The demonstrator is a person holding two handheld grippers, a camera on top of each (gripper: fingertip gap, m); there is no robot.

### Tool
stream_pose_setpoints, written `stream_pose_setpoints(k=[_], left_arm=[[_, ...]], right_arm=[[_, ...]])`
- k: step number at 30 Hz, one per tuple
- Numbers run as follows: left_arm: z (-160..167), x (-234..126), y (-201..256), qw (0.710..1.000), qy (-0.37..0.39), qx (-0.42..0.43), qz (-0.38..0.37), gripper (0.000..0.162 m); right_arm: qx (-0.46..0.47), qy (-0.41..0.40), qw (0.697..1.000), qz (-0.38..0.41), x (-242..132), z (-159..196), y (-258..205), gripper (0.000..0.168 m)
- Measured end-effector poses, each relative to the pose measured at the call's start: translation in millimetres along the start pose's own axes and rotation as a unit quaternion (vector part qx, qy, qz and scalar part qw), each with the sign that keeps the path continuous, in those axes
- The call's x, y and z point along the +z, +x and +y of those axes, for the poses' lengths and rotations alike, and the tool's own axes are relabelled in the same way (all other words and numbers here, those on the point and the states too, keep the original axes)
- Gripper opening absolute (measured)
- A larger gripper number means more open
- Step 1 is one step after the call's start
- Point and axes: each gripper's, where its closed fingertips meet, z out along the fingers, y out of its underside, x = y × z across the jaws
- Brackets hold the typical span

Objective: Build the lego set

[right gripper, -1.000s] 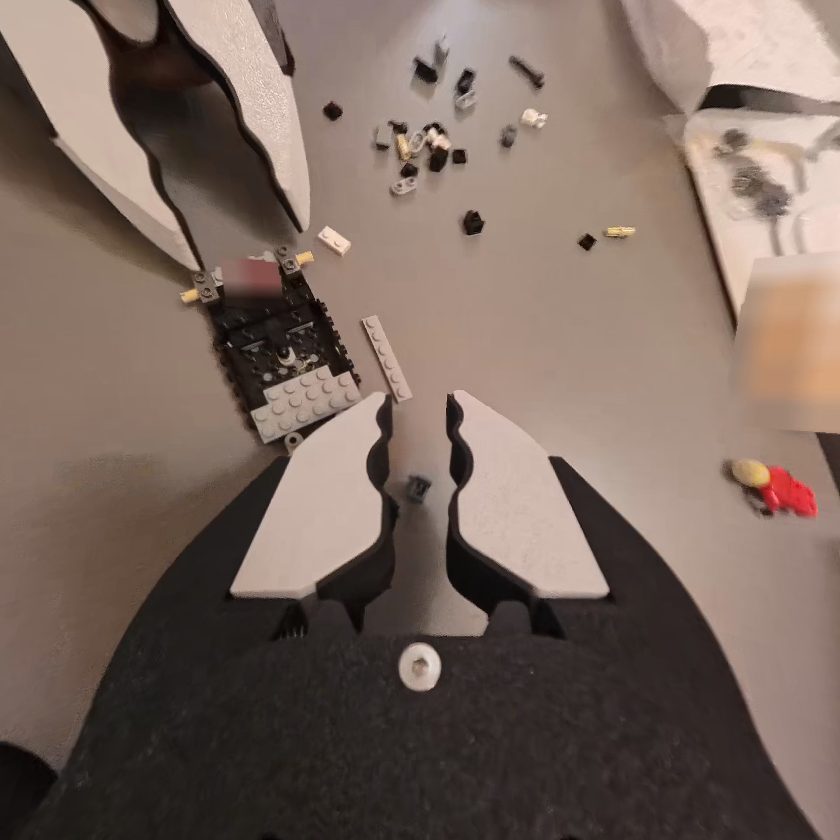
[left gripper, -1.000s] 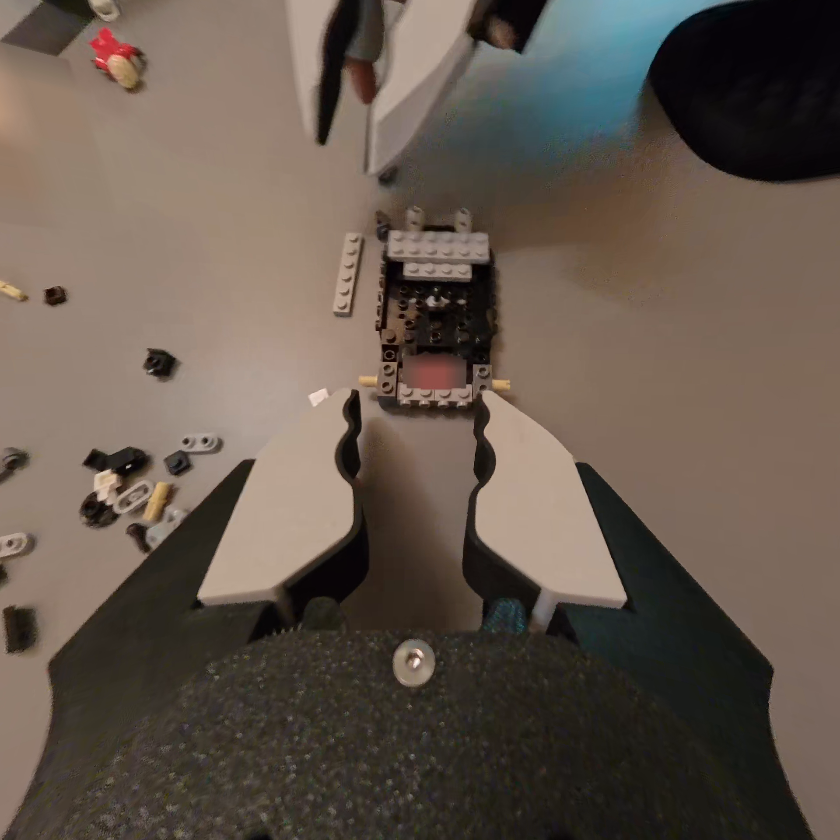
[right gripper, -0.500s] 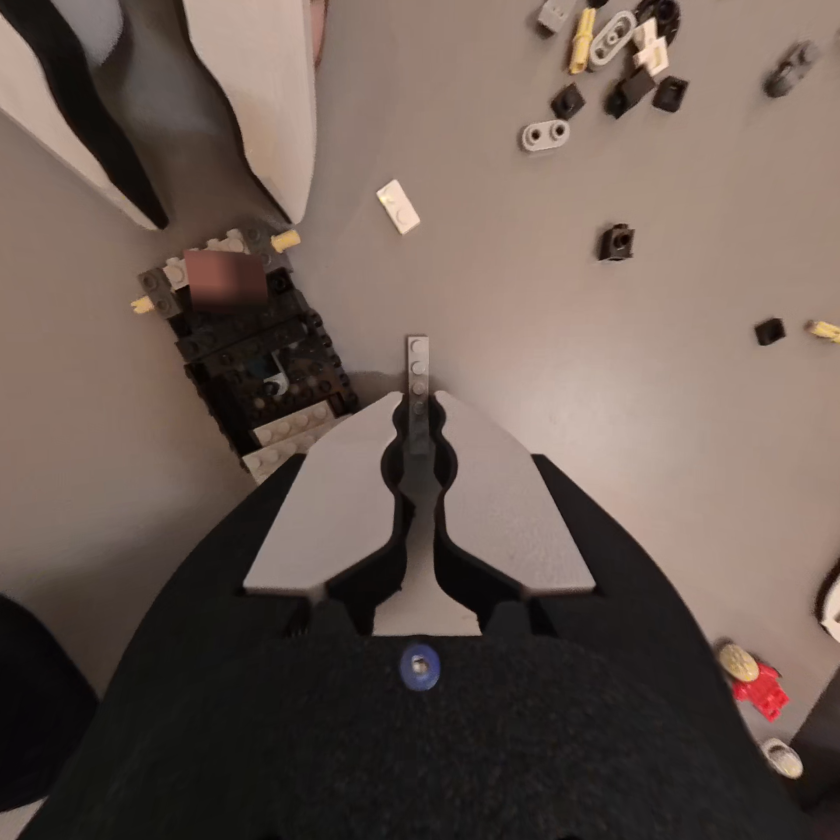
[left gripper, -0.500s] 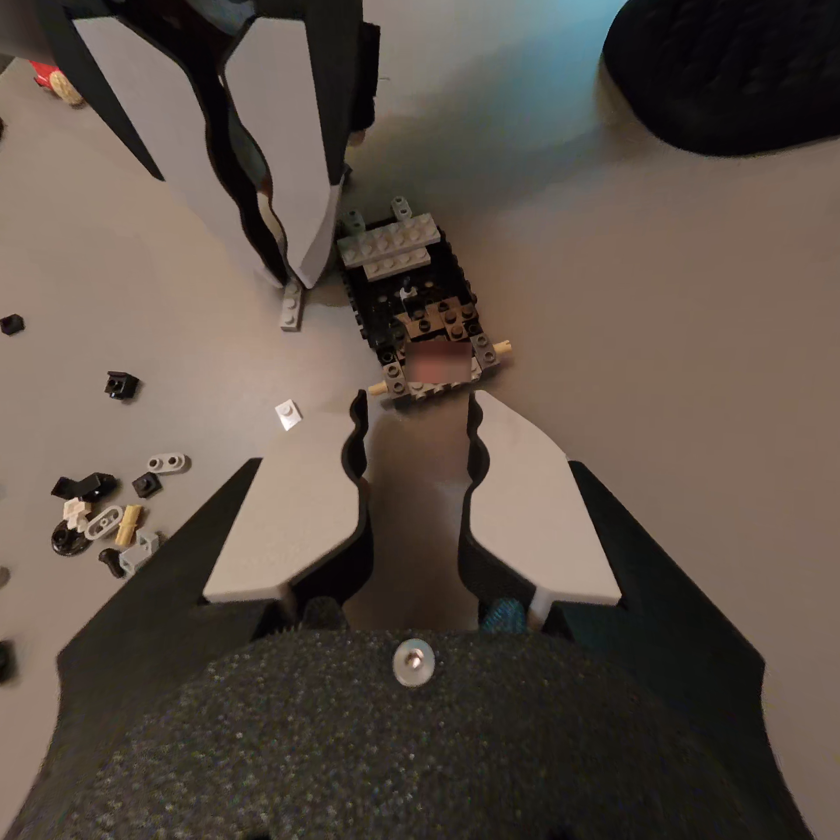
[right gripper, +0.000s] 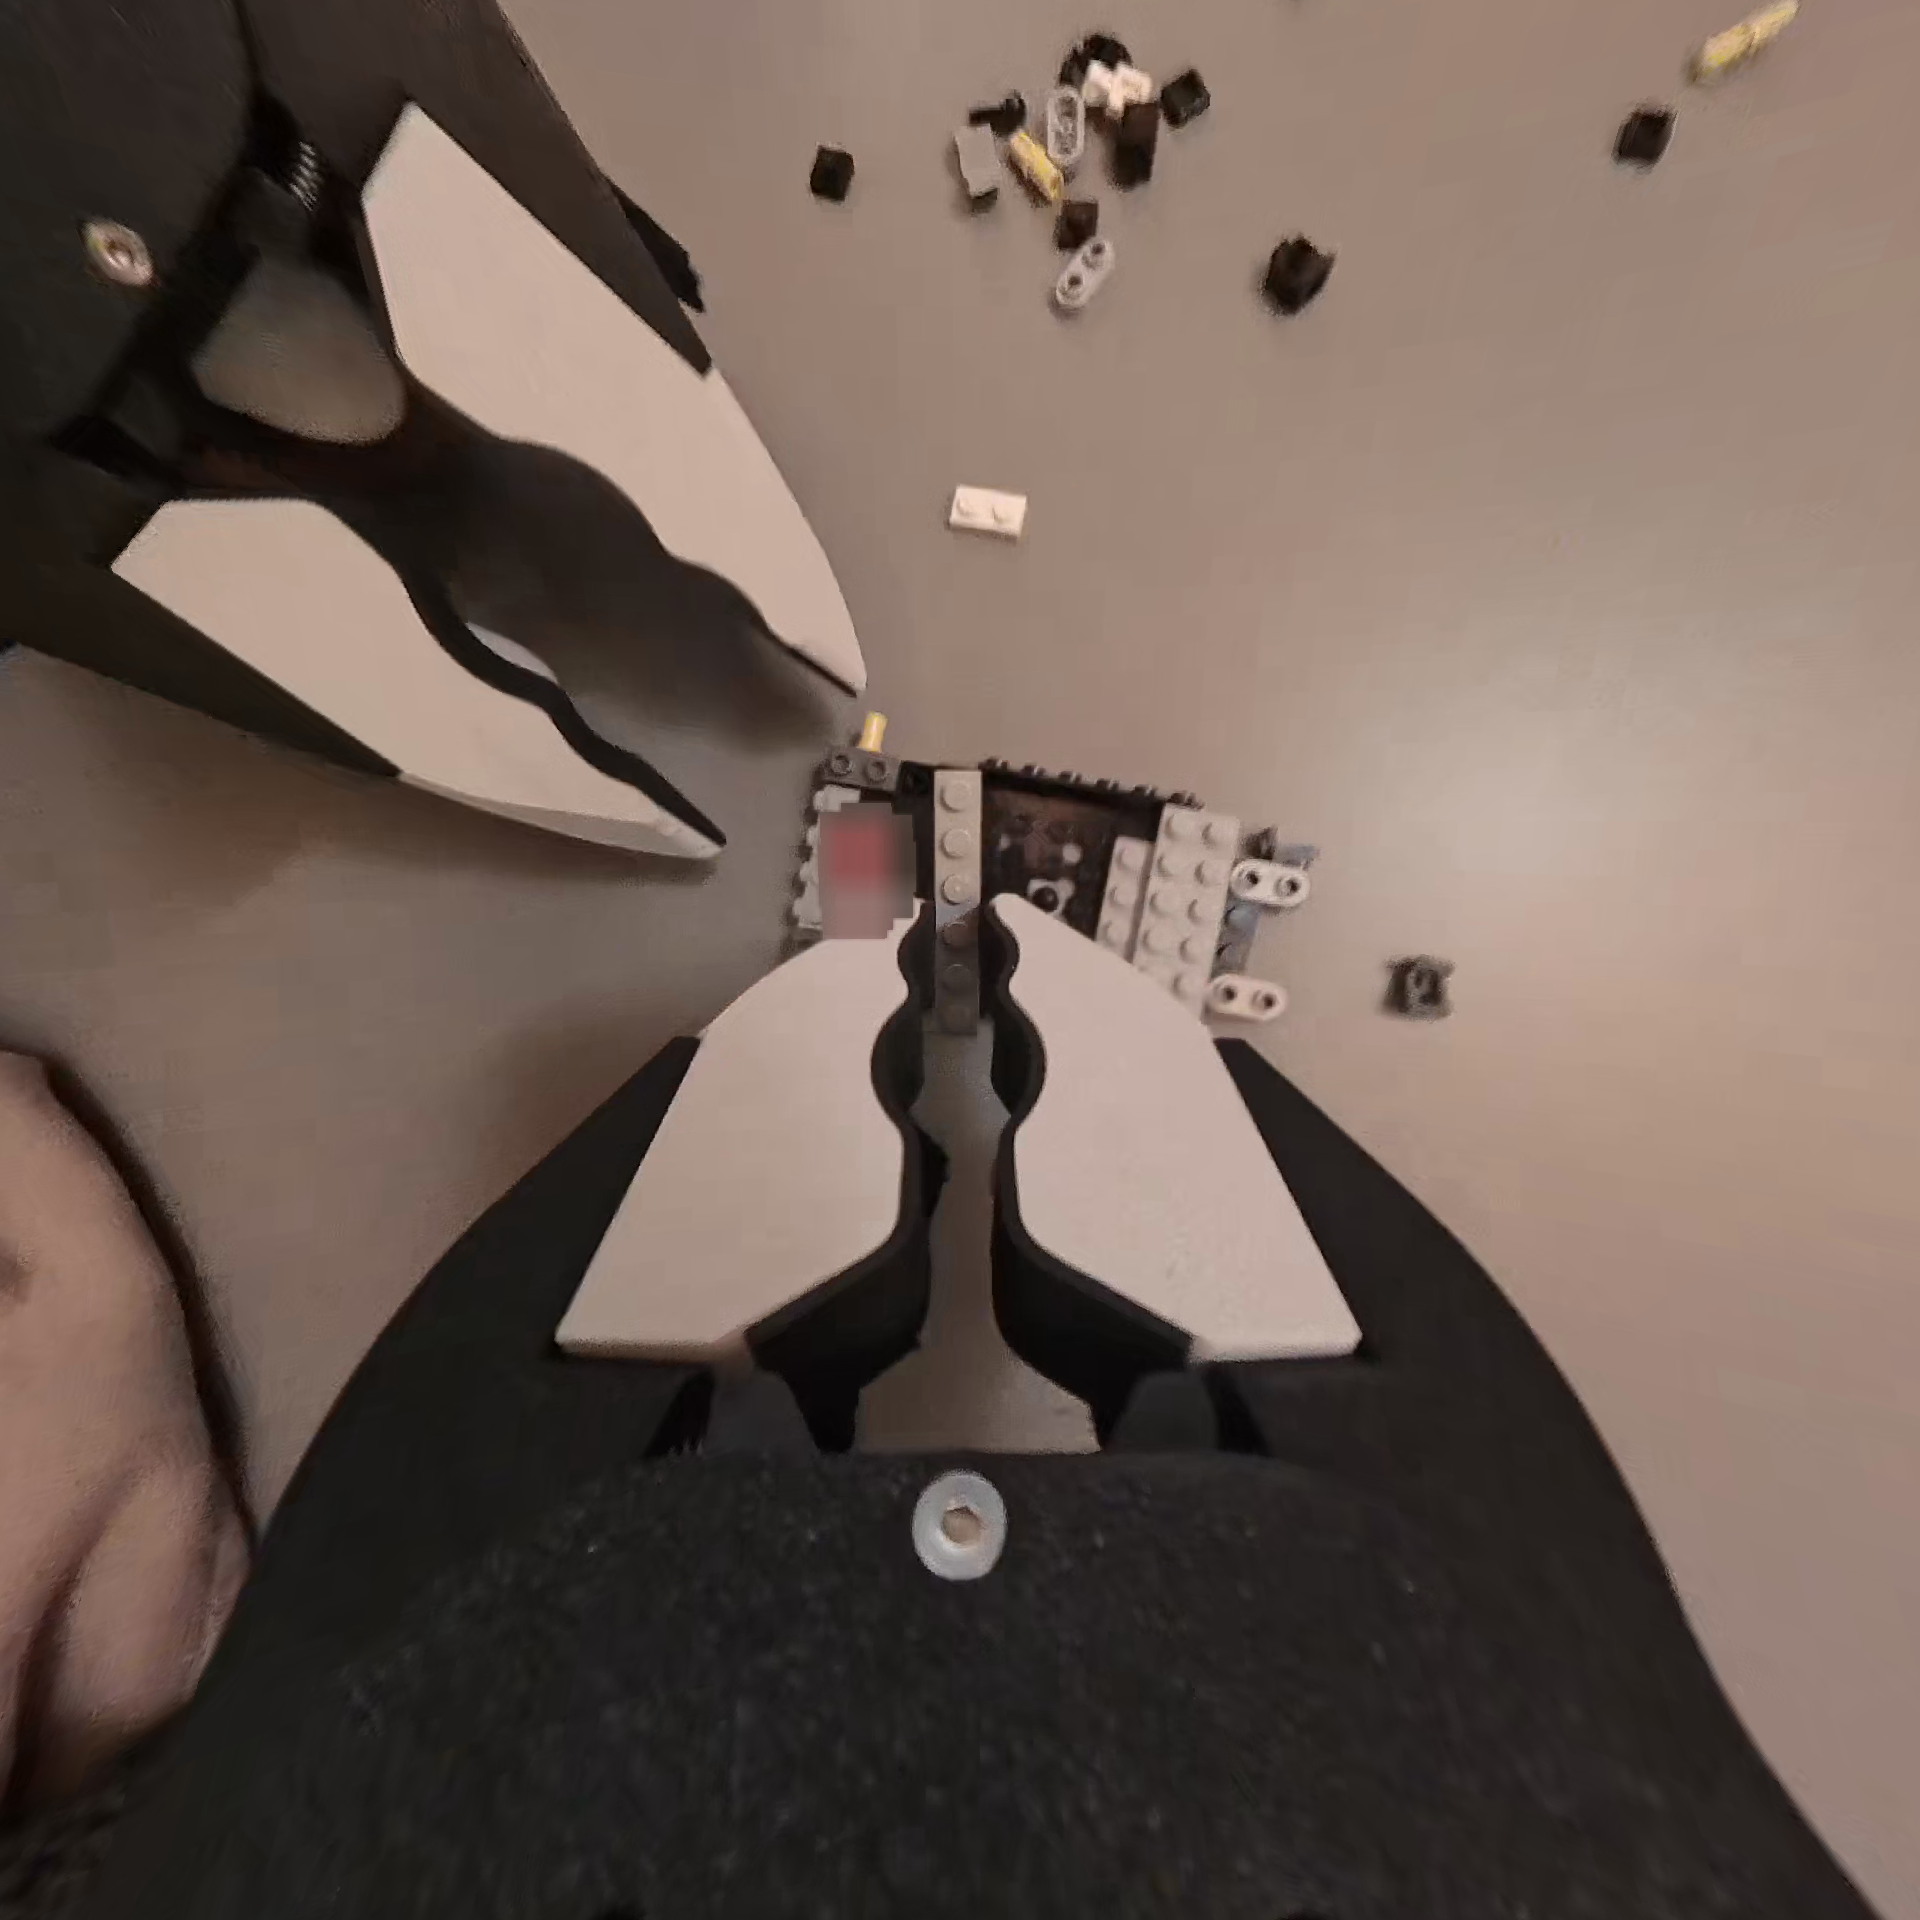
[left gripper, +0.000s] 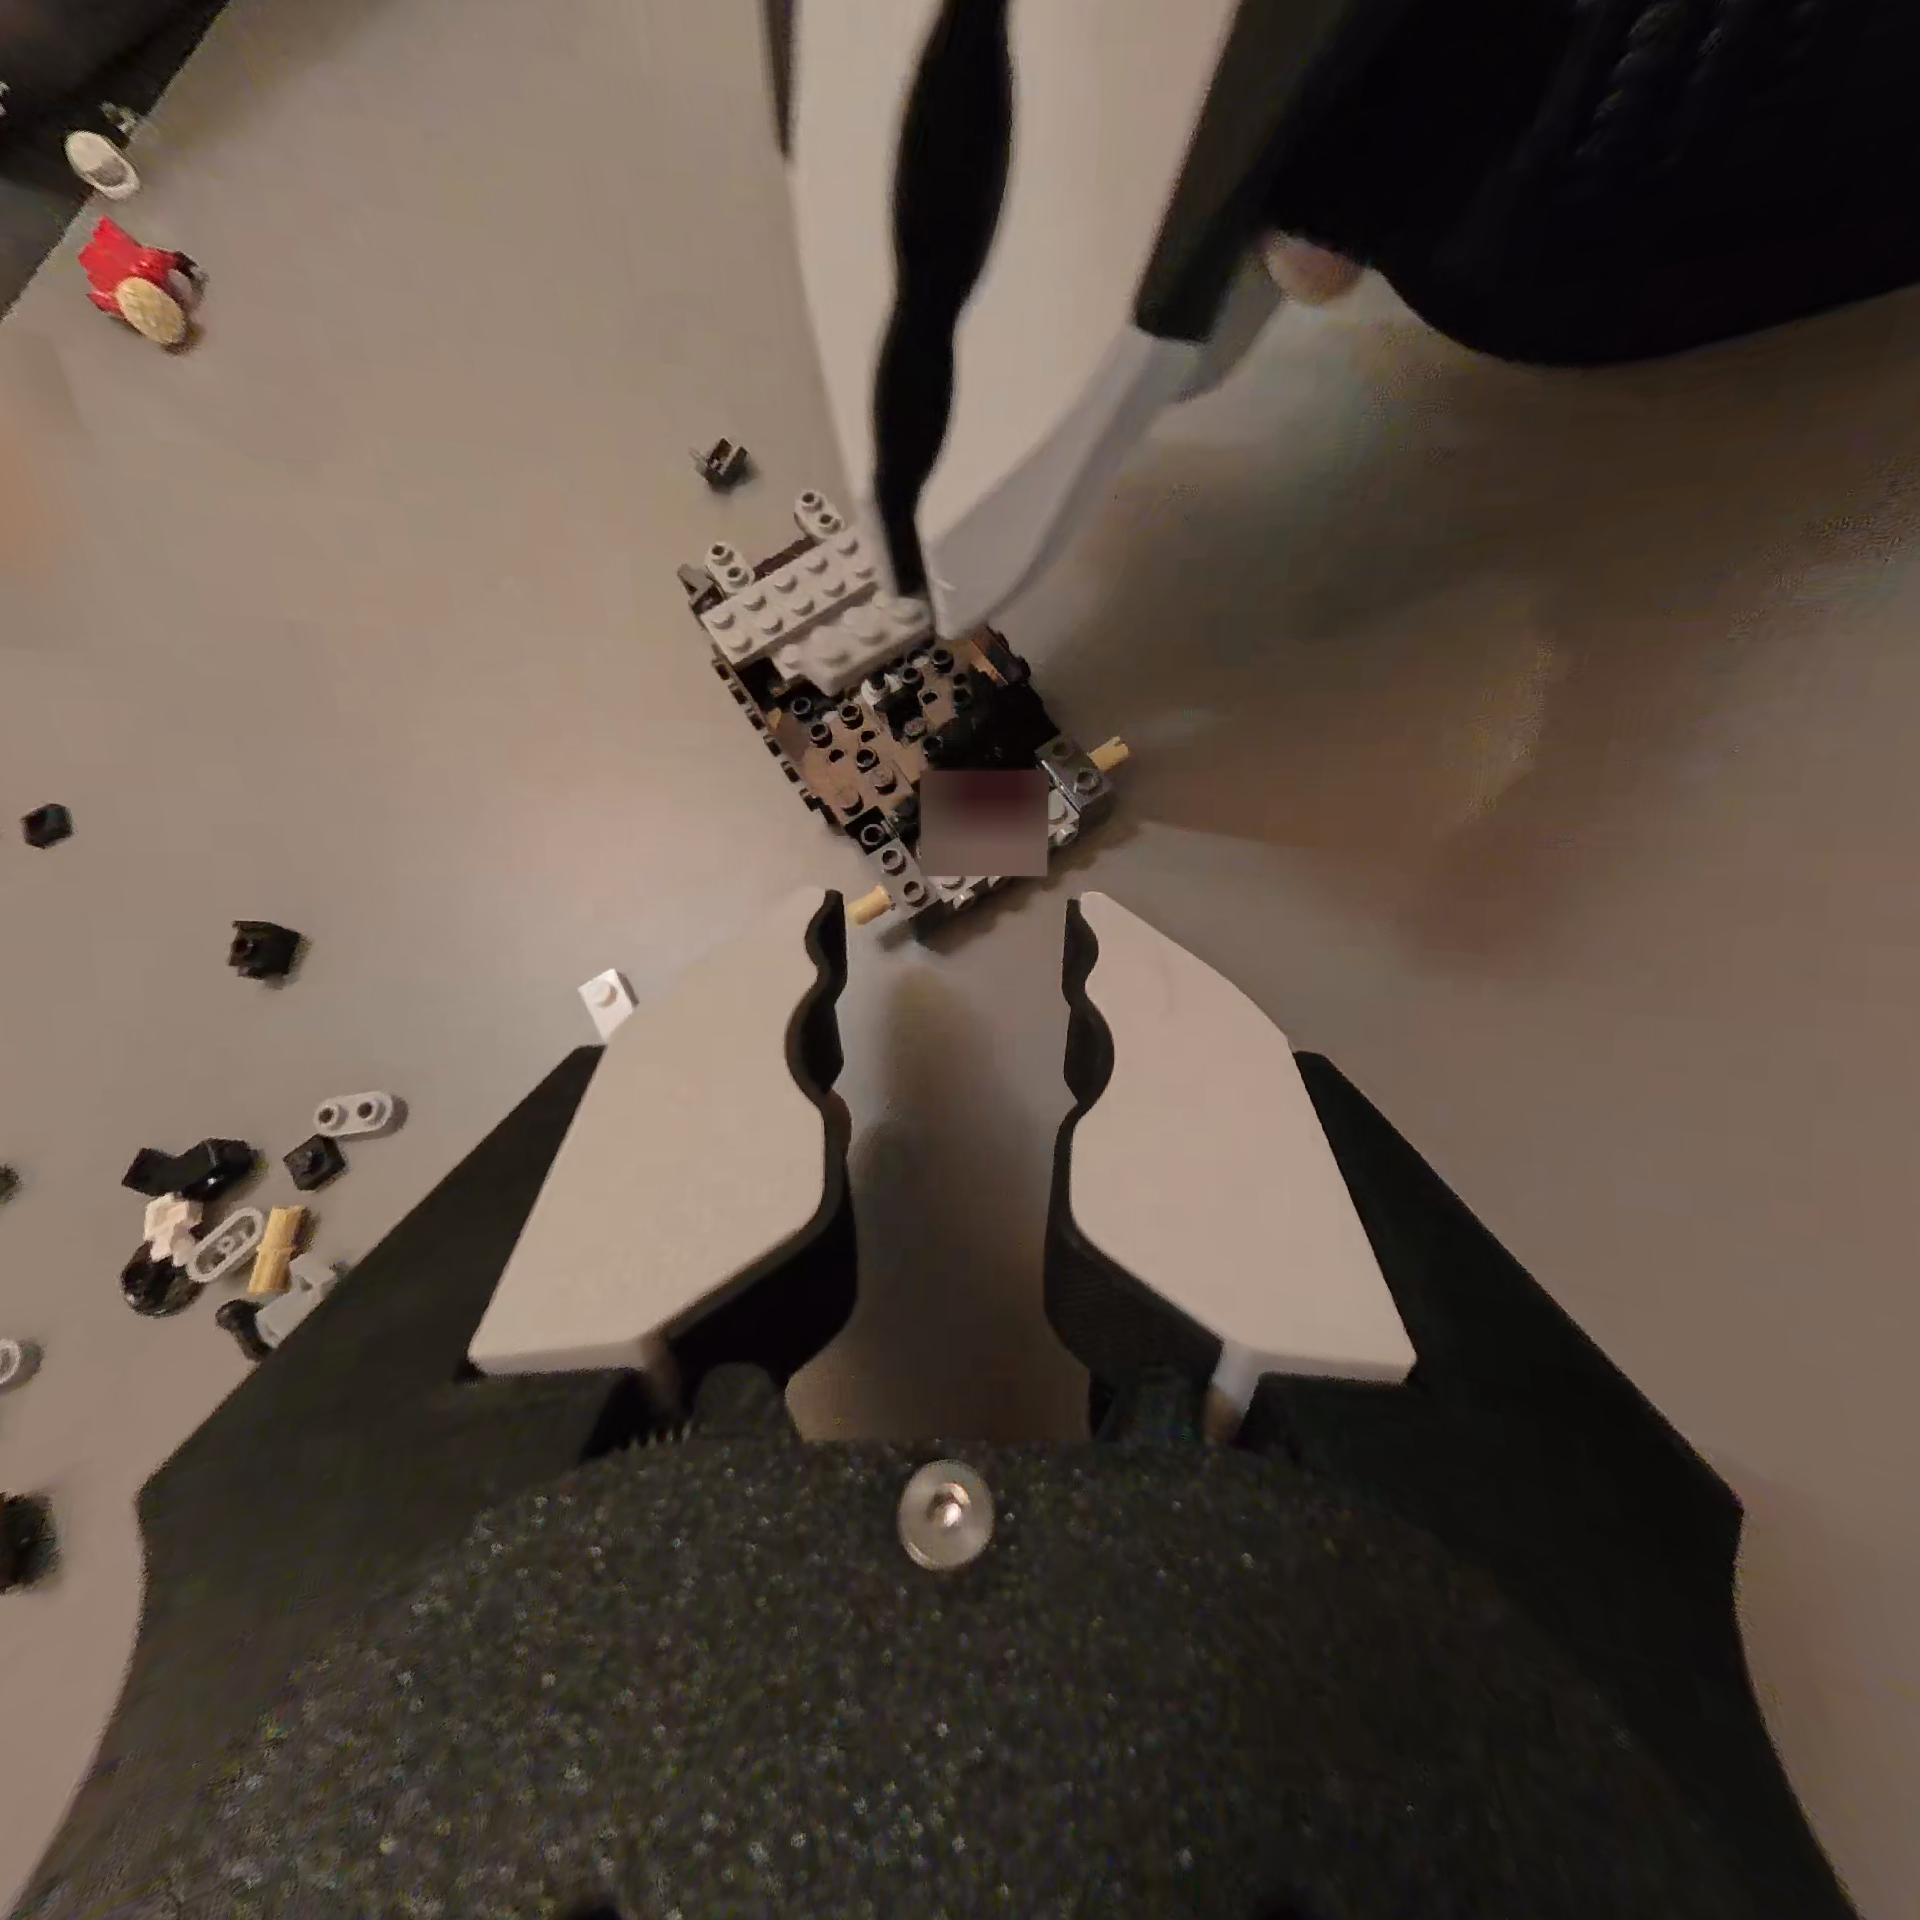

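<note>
Your right gripper point(right gripper: 961, 914) pinches the light, stiff grey strip plate point(right gripper: 957, 842) edgewise above the chassis point(right gripper: 1049, 831); left gripper point(left gripper: 948, 914) spread, empty: hold the long edges, it could pivot.

Lighting: dim, warm. Soft shadows on table point(left gripper: 416, 623). Motion blur on far gripper in both views. Strong wide-angle bending at edges. Loose pieces smeared.

One half-built black and grey model point(right gripper: 1049, 873) lies just ahead of the right gripper point(right gripper: 961, 925), which pinches one long grey strip point(right gripper: 956, 883). One small white plate point(right gripper: 987, 511) lies farther ahead. One lone black piece point(right gripper: 1418, 985) sits to its right. Beyond, one loose heap of small parts point(right gripper: 1081, 125). Two grippers show: the left gripper point(left gripper: 948, 920) gapes.
</note>
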Motion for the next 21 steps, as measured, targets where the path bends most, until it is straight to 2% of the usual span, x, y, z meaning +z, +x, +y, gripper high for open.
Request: stream_pose_setpoints(k=[6,14,21], left_arm=[[0,-5,-6,1.0,0.001,-0.003,-0.016,0.037],[4,-1,-8,1.0,-0.004,-0.011,-0.019,0.033],[-10,-9,-17,0.997,0.052,-0.045,-0.031,0.012]], right_arm=[[0.033,-0.002,0.999,0.014,8,6,-9,0.007],[0.028,-0.01,0.999,0.018,18,7,-10,0.007],[0.021,-0.003,1.0,0.018,20,2,-8,0.007]])
